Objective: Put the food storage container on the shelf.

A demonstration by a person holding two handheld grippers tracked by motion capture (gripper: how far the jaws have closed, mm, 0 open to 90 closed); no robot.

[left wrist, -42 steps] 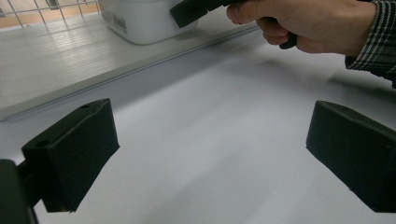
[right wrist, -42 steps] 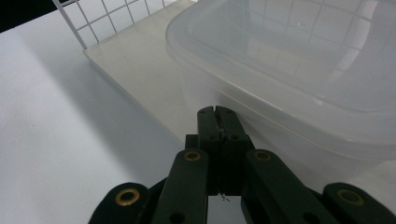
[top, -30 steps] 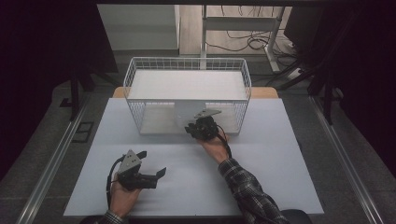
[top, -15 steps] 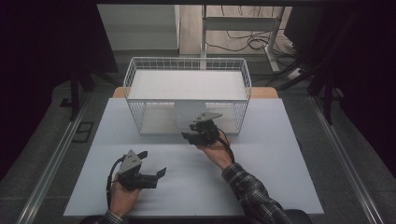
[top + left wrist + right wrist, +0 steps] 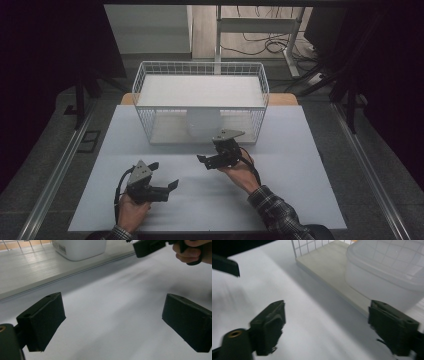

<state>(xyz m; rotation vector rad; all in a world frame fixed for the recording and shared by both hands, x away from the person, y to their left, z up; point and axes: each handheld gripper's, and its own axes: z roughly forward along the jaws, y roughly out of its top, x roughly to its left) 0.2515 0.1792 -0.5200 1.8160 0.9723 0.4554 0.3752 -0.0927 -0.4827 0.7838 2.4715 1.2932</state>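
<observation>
Dim room w/ grey floor (image 5: 45, 150), white table (image 5: 300, 200), cables (image 5: 260, 47) behind desk legs (image 5: 218, 30).

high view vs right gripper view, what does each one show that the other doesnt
The high view adds the whole wire basket with its upper white board, the left gripper, a checked sleeve and cables on the floor behind. The right gripper view adds a close look between the right gripper's open jaws, which have just been opening with nothing between them, and the lid rim of the white tub. Shared: the tub on the basket's bottom board, the basket's wire wall and the white table.
</observation>
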